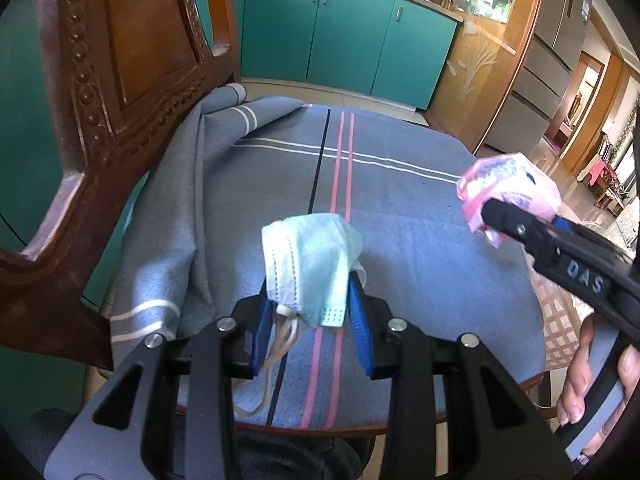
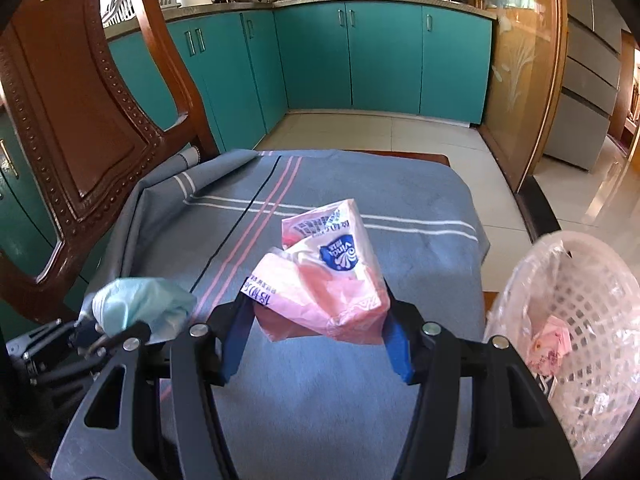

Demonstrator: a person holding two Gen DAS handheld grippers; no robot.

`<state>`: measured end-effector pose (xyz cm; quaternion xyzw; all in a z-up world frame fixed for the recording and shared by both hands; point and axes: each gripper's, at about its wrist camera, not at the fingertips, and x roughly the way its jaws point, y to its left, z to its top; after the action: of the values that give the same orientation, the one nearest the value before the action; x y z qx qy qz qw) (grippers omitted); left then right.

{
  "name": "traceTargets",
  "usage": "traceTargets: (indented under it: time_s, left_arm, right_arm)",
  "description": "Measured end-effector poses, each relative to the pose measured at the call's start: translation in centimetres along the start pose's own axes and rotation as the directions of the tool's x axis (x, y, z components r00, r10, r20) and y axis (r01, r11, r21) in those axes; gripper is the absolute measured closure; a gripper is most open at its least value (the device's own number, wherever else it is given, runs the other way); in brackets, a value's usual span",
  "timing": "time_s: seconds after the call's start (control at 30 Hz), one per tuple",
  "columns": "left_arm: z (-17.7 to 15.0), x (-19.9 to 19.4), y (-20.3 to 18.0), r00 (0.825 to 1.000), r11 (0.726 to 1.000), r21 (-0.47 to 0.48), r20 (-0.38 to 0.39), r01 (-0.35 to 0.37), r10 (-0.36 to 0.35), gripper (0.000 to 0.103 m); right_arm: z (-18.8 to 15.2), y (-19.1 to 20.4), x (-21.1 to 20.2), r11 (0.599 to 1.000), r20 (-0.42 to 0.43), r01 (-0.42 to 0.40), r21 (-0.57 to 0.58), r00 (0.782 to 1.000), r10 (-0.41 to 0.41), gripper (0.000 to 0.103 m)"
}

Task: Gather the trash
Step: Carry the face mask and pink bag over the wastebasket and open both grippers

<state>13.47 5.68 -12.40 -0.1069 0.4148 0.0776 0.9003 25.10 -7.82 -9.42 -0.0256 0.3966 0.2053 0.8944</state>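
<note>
A crumpled pale green face mask (image 1: 308, 256) sits between the blue pads of my left gripper (image 1: 310, 292), which is shut on it, its ear loops dangling below. In the right wrist view the same mask (image 2: 140, 300) and left gripper (image 2: 116, 326) show at the lower left. My right gripper (image 2: 316, 312) is shut on a crumpled pink tissue wrapper (image 2: 332, 272) with a blue logo. From the left wrist view that wrapper (image 1: 508, 178) and the right gripper (image 1: 524, 216) hang at the right edge. Both are held above a chair seat covered by a blue-grey striped cloth (image 1: 400, 220).
A white mesh basket (image 2: 580, 264) lined with clear plastic stands at the right of the seat, with a pink scrap (image 2: 548, 344) inside. The carved wooden chair back (image 2: 80, 120) rises at the left. Teal cabinets (image 2: 380, 56) and tiled floor lie beyond. A hand (image 1: 580, 380) grips the right tool.
</note>
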Motion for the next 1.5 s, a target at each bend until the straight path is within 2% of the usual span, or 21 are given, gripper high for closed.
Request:
traceTargets:
  time_s: [0.33,0.6,0.8,0.93,1.03,1.17,1.27,1.3,1.4,1.5]
  left_arm:
    - [-0.7,-1.6,0.2,1.000,1.000,0.007,0.013,-0.017,0.017,0.067]
    - [-0.5,-4.1,-0.6,0.998,1.000,0.024,0.067,-0.002,0.001,0.067]
    - [-0.2,-5.2,-3.3,0.996,0.997,0.073,0.090,0.019,-0.025,0.067]
    - [0.2,-5.7,-6.1,0.993,0.991,0.123,0.097,0.049,-0.061,0.067]
    - [0.5,-6.2,-9.0,0.988,0.981,0.166,0.095,0.103,-0.120,0.067]
    - [1.3,-5.9,-13.6,0.968,0.949,0.232,0.081,0.213,-0.237,0.067]
    - [1.8,-4.3,-17.3,0.947,0.914,0.272,0.028,0.300,-0.319,0.067]
    - [1.9,-3.7,-18.8,0.934,0.898,0.276,-0.002,0.343,-0.356,0.067]
    - [1.8,-2.3,-22.3,0.907,0.859,0.301,-0.059,0.415,-0.417,0.067]
    - [1.3,-1.0,-25.4,0.887,0.823,0.338,-0.112,0.457,-0.447,0.067]
  right_arm:
    - [-2.5,-0.4,-1.9,0.999,-0.017,-0.020,0.032,1.000,0.021,0.045]
    - [-2.8,-3.0,-5.9,0.995,0.051,-0.022,0.093,0.999,0.018,0.045]
    - [-3.2,-7.5,-9.2,0.983,0.109,0.025,0.182,0.993,-0.046,0.045]
    - [-4.4,-11.3,-11.0,0.964,0.120,0.114,0.240,0.982,-0.146,0.045]
    - [-5.4,-13.9,-12.0,0.946,0.111,0.167,0.278,0.973,-0.204,0.045]
    - [-7.0,-17.2,-13.7,0.918,0.107,0.206,0.340,0.961,-0.255,0.045]
    - [-8.1,-19.0,-15.0,0.900,0.109,0.225,0.374,0.953,-0.284,0.045]
    - [-8.5,-19.5,-15.3,0.896,0.109,0.230,0.381,0.950,-0.291,0.045]
    - [-9.6,-20.8,-16.4,0.881,0.108,0.255,0.399,0.941,-0.321,0.045]
    - [-10.5,-22.0,-17.4,0.865,0.105,0.272,0.423,0.933,-0.345,0.045]
